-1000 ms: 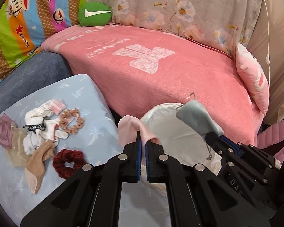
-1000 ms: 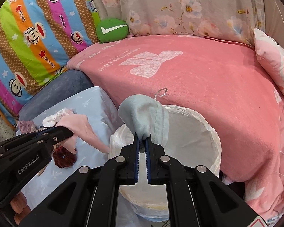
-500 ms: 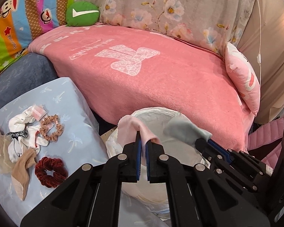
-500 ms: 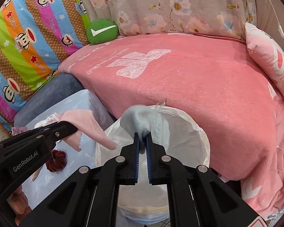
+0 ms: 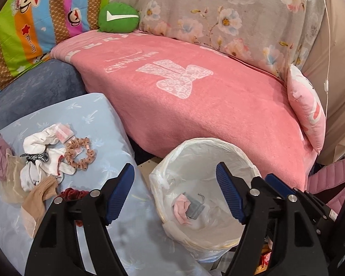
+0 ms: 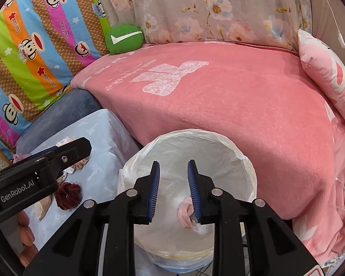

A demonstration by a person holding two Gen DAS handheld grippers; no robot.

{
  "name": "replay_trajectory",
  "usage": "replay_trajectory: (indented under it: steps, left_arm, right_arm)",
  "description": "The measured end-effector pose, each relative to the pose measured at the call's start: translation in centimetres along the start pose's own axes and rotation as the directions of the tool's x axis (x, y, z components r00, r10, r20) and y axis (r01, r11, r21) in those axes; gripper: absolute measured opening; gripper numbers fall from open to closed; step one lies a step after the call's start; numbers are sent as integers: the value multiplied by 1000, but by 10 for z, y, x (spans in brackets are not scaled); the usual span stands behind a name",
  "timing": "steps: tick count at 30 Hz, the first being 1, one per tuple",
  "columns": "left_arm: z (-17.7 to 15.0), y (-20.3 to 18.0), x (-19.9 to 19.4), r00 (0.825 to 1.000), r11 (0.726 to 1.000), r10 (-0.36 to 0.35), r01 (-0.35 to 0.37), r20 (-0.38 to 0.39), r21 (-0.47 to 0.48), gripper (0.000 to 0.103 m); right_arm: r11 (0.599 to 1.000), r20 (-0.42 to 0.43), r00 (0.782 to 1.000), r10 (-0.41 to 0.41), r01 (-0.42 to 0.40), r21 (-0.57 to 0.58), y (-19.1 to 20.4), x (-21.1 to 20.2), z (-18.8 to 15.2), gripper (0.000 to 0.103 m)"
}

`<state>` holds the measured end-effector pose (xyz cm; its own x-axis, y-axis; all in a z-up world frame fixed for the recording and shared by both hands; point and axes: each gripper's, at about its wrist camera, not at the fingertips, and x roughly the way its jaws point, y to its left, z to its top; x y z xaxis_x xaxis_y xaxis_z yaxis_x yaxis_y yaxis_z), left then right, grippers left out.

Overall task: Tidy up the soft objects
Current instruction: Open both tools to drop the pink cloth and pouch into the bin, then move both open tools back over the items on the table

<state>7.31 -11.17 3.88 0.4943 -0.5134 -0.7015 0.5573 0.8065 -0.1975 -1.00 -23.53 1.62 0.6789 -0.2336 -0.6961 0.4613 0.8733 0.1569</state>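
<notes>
Both tools, left (image 5: 175,197) and right (image 6: 173,188), hang released above the lined bin's (image 5: 218,145) rim, socks (image 5: 188,208) lying inside.

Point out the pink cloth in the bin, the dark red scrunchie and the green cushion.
pink cloth (image 5: 180,209), left wrist view, on its bunched middle.
dark red scrunchie (image 6: 67,195), right wrist view, on the velvet ring's left side.
green cushion (image 5: 118,18), left wrist view, on its front face by the white tick.

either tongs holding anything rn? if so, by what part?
Nothing held. Left tongs and right tongs are open; pink cloth and grey cloth lie in the lined bin.
</notes>
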Motion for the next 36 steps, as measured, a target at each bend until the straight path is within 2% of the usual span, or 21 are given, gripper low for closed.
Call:
replay_trajectory:
  steps: [10, 17, 31, 36]
  left_arm:
    - [-13, 34, -6, 998, 997, 59, -59, -13, -55, 71]
    - [-23, 69, -14, 992, 986, 122, -123, -22, -114, 77]
    - [-45, 124, -33, 972, 952, 234, -237, -34, -193, 84]
    - [-58, 155, -38, 963, 928, 263, -270, -62, -258, 88]
  right_arm:
    - [999, -17, 999, 34, -35, -39, 26, 0, -7, 38]
    - [993, -37, 997, 74, -77, -84, 58, 1, -15, 42]
    - [974, -79, 989, 126, -138, -181, 118, 3, -32, 47]
    - [965, -99, 986, 137, -155, -211, 139, 6, -40, 50]
